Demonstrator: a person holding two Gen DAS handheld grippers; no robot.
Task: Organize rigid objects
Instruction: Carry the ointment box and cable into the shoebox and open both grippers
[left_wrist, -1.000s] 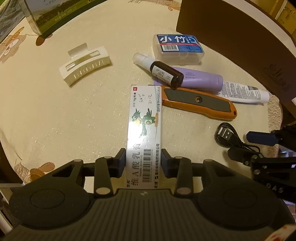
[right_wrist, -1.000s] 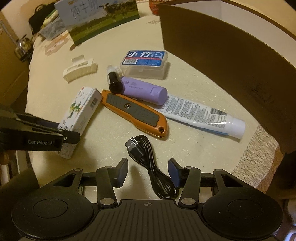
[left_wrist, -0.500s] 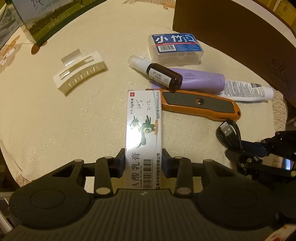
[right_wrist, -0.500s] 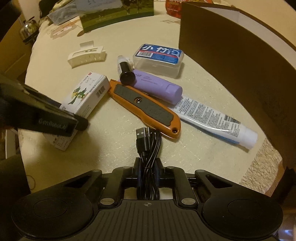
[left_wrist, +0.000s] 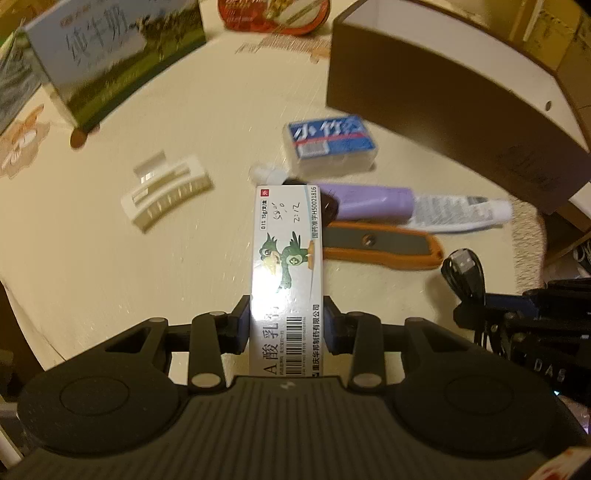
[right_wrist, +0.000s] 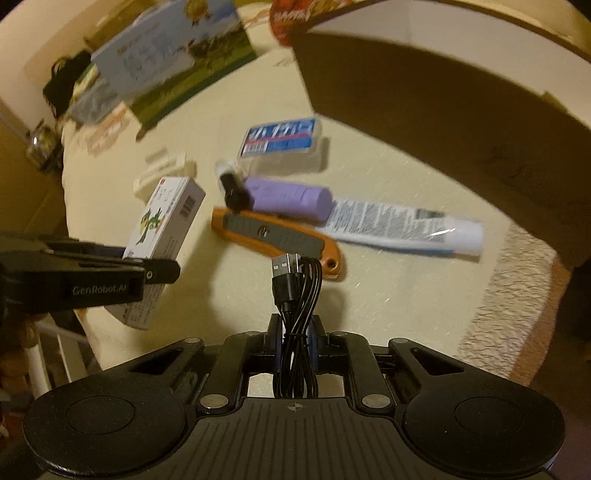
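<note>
Left gripper (left_wrist: 286, 323) clamps the ointment box (left_wrist: 286, 258); right gripper (right_wrist: 295, 341) clamps the cable (right_wrist: 295, 291), both off the table (left_wrist: 110, 258). Nothing looks boxed yet; 6 items remain near the bin (left_wrist: 443, 92).

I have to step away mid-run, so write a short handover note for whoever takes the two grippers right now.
Left gripper: shut on the ointment box, off the table.
Right gripper: shut on the coiled black USB cable.
Lying on the table: white hair clip, blue-lidded case, dark vial, purple tube, orange utility knife, white tube.
Brown box stands behind them.
Done: two items picked. Left: place them, then the rest.
</note>
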